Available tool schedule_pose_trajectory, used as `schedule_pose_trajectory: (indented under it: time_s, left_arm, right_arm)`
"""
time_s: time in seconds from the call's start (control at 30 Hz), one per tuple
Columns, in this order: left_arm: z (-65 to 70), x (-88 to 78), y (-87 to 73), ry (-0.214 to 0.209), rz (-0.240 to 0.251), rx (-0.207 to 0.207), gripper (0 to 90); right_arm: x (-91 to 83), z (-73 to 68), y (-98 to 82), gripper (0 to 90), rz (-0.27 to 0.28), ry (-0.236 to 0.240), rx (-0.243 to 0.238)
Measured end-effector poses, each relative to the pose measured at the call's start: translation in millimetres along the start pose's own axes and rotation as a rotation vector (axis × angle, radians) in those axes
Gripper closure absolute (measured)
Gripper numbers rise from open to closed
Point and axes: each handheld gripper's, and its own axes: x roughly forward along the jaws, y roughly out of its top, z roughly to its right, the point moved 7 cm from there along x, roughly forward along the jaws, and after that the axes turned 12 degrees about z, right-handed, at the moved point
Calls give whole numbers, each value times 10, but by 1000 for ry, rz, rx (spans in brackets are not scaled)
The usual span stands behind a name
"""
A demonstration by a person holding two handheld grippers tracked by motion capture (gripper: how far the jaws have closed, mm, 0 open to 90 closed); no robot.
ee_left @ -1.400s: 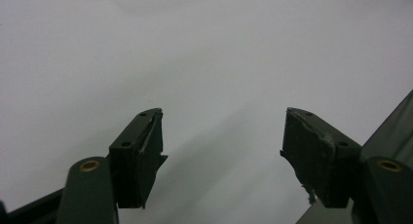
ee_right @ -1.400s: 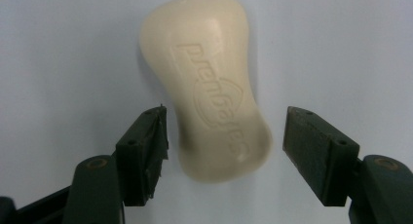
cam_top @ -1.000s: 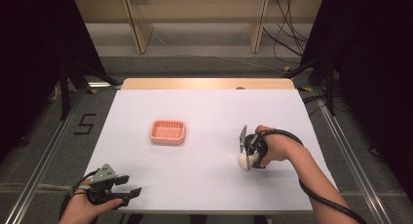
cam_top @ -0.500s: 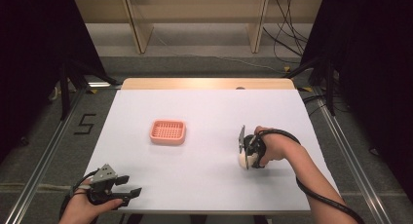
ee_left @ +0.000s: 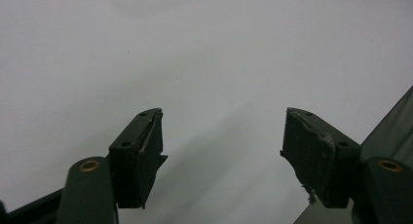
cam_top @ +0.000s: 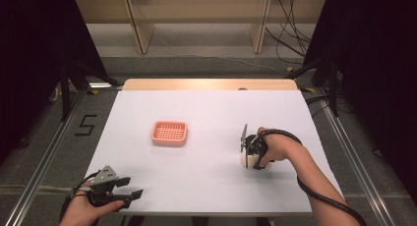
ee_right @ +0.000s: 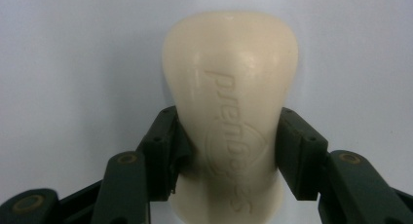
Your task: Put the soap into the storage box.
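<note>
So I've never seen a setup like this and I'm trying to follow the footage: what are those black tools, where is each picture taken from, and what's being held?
A person sits at a white table with a hand-held two-jaw gripper in each hand. The high view looks down from above the person's side. The other two pictures come from small cameras that ride on the grippers and look along their black jaws.

The right gripper has just been closing its jaws on a cream-coloured moulded soap bar with raised lettering, and the pads now press its sides.

The left gripper rests near the table's near left corner, jaws open with nothing between them.

A pink slotted plastic soap dish lies farther back on the table, apart from both grippers.
</note>
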Motion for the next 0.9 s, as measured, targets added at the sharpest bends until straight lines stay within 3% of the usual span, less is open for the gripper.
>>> schedule_pose_trajectory:
  time_s: [0.23, 0.4, 0.53, 0.87, 0.9]
  left_arm:
    - [7, 11, 1, 1, 7, -14, 308]
    - [8, 11, 1, 1, 6, -13, 308]
    - [11, 11, 5, 1, 11, -18, 308]
    - [13, 15, -1, 1, 7, -29, 308]
    - [-6, 21, -4, 21, 6, -21, 308]
  right_arm:
    - [-16, -12, -4, 497, 56, -1, 98]
    - [-53, -11, 20, 500, 75, -12, 118]
    - [-97, -24, 40, 501, 83, -13, 170]
    - [-117, -41, 57, 502, 98, -18, 192]
    - [-123, -38, 63, 502, 106, -24, 197]
